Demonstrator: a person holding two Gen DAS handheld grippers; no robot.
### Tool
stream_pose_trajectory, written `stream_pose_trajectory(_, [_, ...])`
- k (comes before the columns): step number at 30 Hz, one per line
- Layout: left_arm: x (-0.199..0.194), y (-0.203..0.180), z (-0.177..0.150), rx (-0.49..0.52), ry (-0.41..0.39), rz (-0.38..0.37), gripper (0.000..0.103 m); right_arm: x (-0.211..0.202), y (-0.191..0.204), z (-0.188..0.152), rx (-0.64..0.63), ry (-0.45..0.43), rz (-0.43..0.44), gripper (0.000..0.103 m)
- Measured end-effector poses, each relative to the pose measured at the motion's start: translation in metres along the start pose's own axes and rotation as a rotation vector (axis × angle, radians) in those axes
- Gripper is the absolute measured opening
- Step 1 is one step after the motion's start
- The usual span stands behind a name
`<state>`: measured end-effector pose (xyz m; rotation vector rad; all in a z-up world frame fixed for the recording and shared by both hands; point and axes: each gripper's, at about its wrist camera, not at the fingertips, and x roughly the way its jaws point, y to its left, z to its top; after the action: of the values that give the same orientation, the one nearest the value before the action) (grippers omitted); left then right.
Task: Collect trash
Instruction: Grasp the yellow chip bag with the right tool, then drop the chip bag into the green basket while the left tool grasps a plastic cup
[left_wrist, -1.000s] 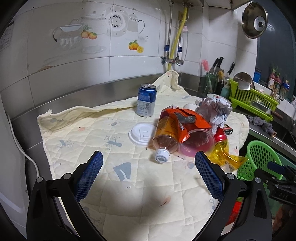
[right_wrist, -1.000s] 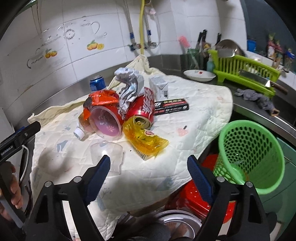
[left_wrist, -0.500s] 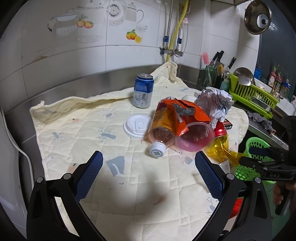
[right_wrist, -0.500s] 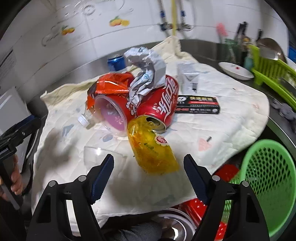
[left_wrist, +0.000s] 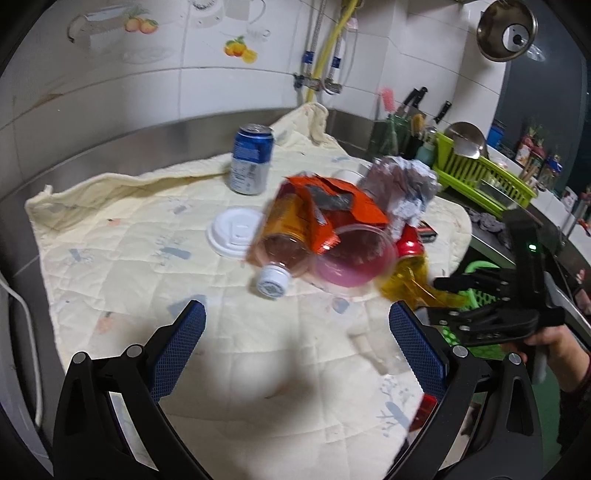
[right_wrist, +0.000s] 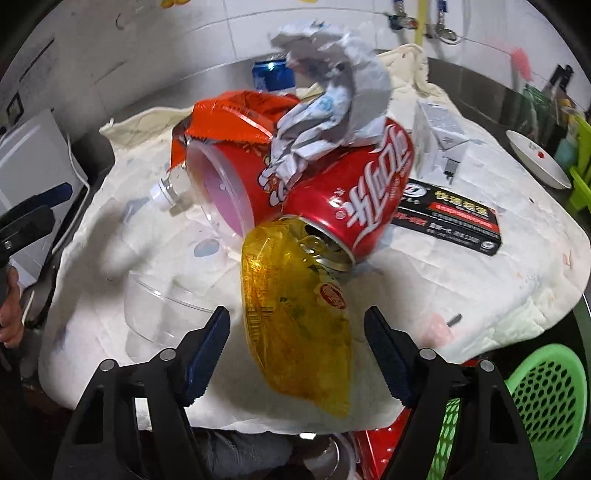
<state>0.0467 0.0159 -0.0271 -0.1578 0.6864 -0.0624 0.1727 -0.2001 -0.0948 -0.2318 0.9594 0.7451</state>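
A trash pile lies on a cream quilted cloth. In the right wrist view my right gripper is open, its jaws on either side of a yellow plastic wrapper. Behind it lie a red cola can, a red cup with pink inside, crumpled silver paper, an orange snack bag and a clear cup. My left gripper is open and empty over the cloth, short of a plastic bottle. A white lid and a blue can stand behind.
A green mesh basket sits below the counter edge at the right. A black box, a grey carton and a white dish lie further back. A green dish rack and knives stand at the far right.
My right gripper has moved forward and down until its open jaws straddle the yellow wrapper. My left gripper has drifted slightly closer to the pile and stays open.
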Motion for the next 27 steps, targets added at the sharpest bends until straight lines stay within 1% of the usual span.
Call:
stream_pose_trajectory(5, [0.005, -0.014, -0.005, 0.028, 0.022, -0.042, 0.098, 0.002, 0.002, -0.004, 0.005, -0.008, -0.017, 0.054])
stream_pose_trajectory(9, [0.011, -0.026, -0.01, 0.047, 0.046, -0.078, 0.097, -0.002, 0.001, -0.008, 0.026, -0.022, -0.016, 0.051])
stream_pose_trajectory(12, [0.015, -0.035, -0.013, 0.066, 0.061, -0.095, 0.097, -0.006, 0.002, -0.013, 0.033, -0.031, -0.012, 0.05])
stream_pose_trajectory(17, [0.023, -0.048, -0.018, 0.089, 0.085, -0.121, 0.097, -0.019, 0.004, -0.02, 0.049, -0.072, -0.022, 0.05])
stream_pose_trajectory(21, [0.035, -0.055, -0.021, 0.084, 0.115, -0.143, 0.092, -0.03, 0.0, -0.028, 0.065, -0.097, -0.038, 0.05])
stream_pose_trajectory(24, [0.046, -0.061, -0.023, 0.089, 0.135, -0.137, 0.091, -0.037, -0.004, -0.036, 0.079, -0.108, -0.06, 0.05])
stream_pose_trajectory(27, [0.056, -0.064, -0.023, 0.073, 0.162, -0.144, 0.088, -0.047, -0.01, -0.045, 0.104, -0.121, -0.08, 0.05])
